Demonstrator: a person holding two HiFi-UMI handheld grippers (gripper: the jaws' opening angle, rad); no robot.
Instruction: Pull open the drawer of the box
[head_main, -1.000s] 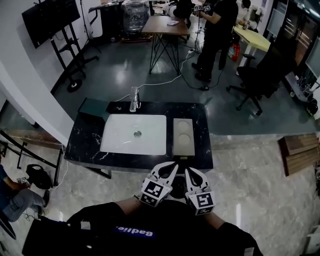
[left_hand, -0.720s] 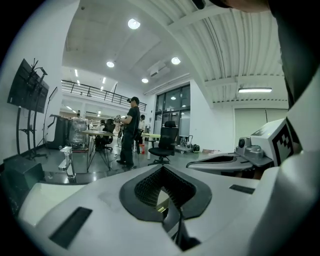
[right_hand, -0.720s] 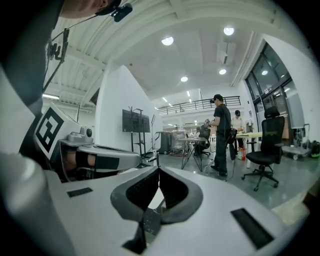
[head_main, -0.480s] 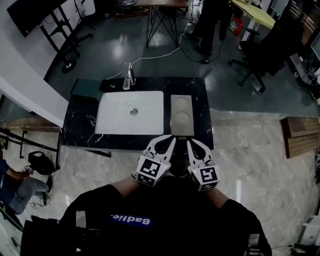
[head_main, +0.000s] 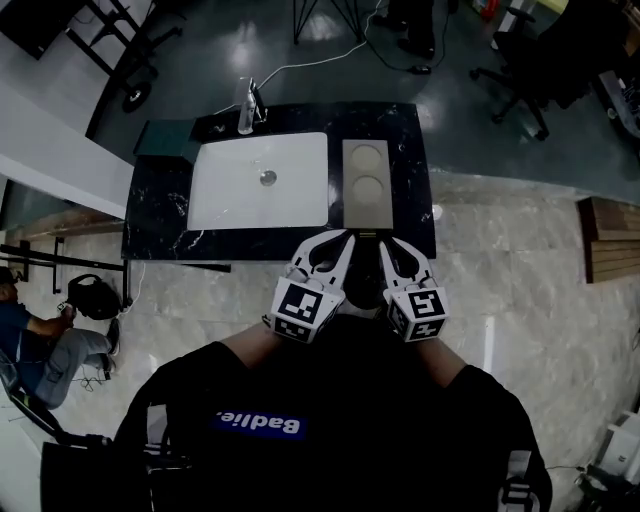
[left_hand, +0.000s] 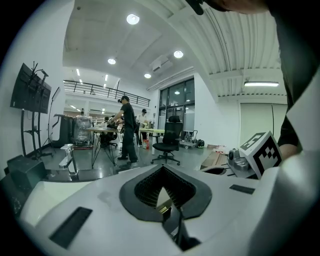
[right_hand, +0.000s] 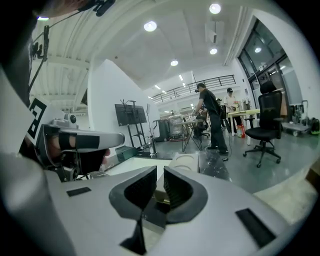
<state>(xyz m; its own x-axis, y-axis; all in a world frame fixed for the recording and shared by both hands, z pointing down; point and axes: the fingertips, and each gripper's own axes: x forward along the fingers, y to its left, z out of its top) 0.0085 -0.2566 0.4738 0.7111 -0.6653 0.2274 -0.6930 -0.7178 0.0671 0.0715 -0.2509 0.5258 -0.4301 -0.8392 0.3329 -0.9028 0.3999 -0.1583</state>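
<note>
The beige box (head_main: 366, 183) with two round recesses on top lies on the black marble table (head_main: 160, 225), right of a white basin (head_main: 260, 180). Its near end faces me, and I cannot make out the drawer front. Both grippers are held close to my chest, side by side, tips at the table's front edge just short of the box. My left gripper (head_main: 328, 252) is shut and empty. My right gripper (head_main: 398, 256) is shut too, with only a thin slit between its pads (right_hand: 172, 186). The box (right_hand: 184, 161) shows low ahead in the right gripper view.
A faucet (head_main: 245, 105) stands at the table's far edge, and a dark green block (head_main: 165, 140) lies at the far left corner. Office chairs (head_main: 545, 60) and a table's legs stand on the floor beyond. A person (head_main: 45, 335) sits on the floor at left.
The head view has tilted further down and the table has slid up the picture. Both grippers, still together and shut, now reach the table's front edge.
</note>
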